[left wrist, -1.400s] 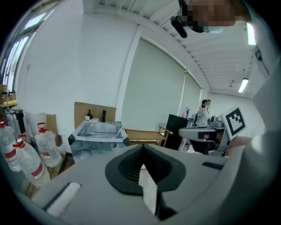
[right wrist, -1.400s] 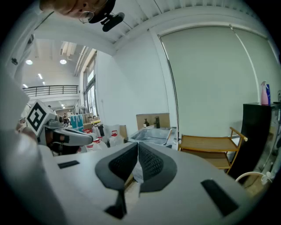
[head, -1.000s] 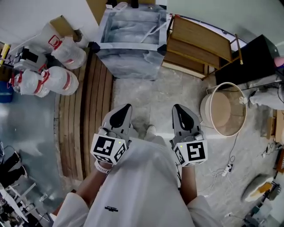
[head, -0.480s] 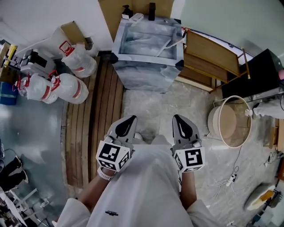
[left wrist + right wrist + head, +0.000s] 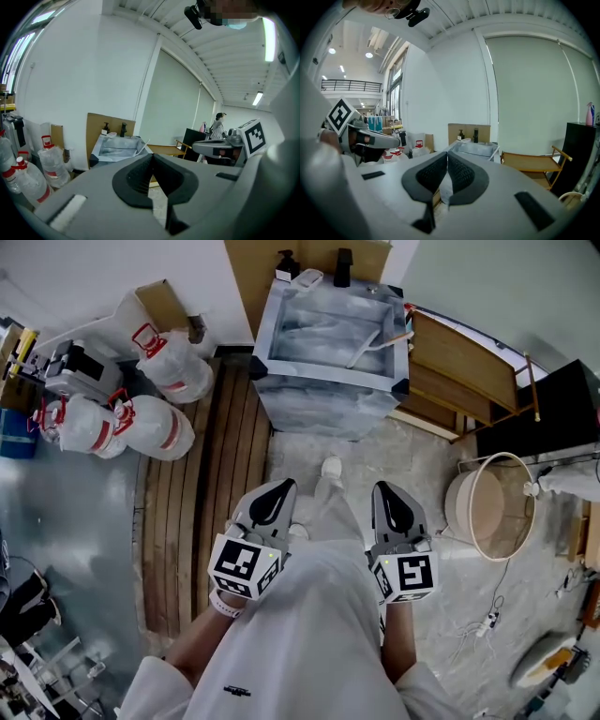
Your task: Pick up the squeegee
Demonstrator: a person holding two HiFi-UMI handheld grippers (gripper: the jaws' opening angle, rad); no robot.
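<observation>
No grasp has begun. The person in the white coat (image 5: 300,634) stands on the mottled stone floor (image 5: 422,460), well short of the grey marbled basin (image 5: 323,376) at the top centre of the head view. What appears to be the squeegee (image 5: 377,343), a pale long-handled tool, leans across the basin's right-hand corner. It is untouched and well apart from both grippers. The left gripper (image 5: 284,486), low and left of centre, and the right gripper (image 5: 384,488), low and right of centre, sit side by side and point toward the basin. In each gripper view the black jaws are pressed together with nothing between them. By this reading nearly everything remains: closing the distance to the basin, parting one pair of jaws, setting them round the handle and lifting.

Much stays out of sight. The coat fills the bottom of the head view and covers the person's legs and the floor beneath, apart from one white shoe (image 5: 330,468) ahead of it. In both gripper views the grey gripper bodies take up the lower half and block the ground in front. The inside of the basin is a wash of grey reflections, so it is unclear whether it holds water. The tool's blade end cannot be made out, which leaves its identity a judgement. Two small bottles (image 5: 286,261) on the basin's back edge are too small to identify.
</observation>
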